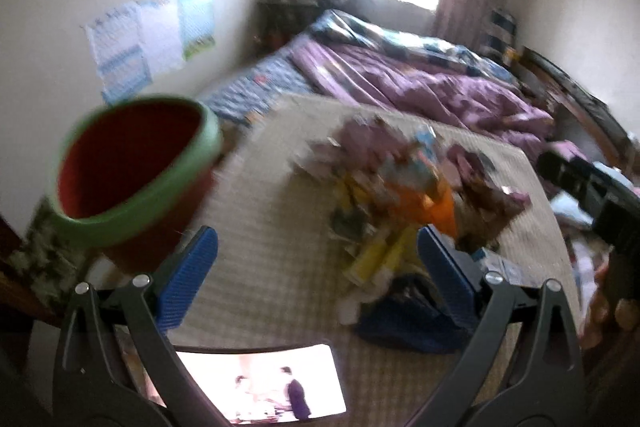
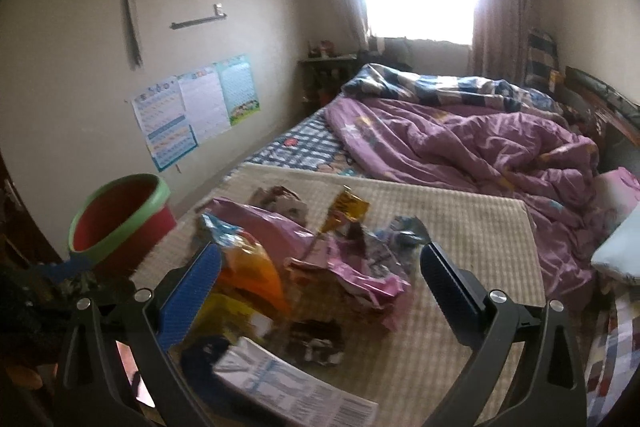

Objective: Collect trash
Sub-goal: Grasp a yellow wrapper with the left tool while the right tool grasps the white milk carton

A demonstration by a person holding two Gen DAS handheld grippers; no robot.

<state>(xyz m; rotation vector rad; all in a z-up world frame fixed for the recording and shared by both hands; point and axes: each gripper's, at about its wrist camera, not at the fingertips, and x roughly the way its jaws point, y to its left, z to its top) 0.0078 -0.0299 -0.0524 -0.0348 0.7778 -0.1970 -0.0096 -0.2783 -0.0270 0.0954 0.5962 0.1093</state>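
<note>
A red bin with a green rim (image 1: 132, 179) tilts at the left of a beige checked board (image 1: 256, 267); the left wrist view is blurred. A pile of crumpled wrappers (image 1: 400, 187) lies in the middle of the board. My left gripper (image 1: 318, 251) is open above the pile's near edge, holding nothing. In the right wrist view the bin (image 2: 120, 223) sits left of the board (image 2: 472, 227). A pink wrapper (image 2: 272, 227), an orange wrapper (image 2: 252, 267) and a white barcode packet (image 2: 296, 383) lie between the fingers of my open right gripper (image 2: 320, 259).
A lit phone (image 1: 260, 383) lies at the board's near edge. Behind the board is a bed with a purple duvet (image 2: 480, 147). Posters (image 2: 192, 111) hang on the left wall. A hand (image 1: 612, 315) holds the other black gripper body (image 1: 592, 195) at the right.
</note>
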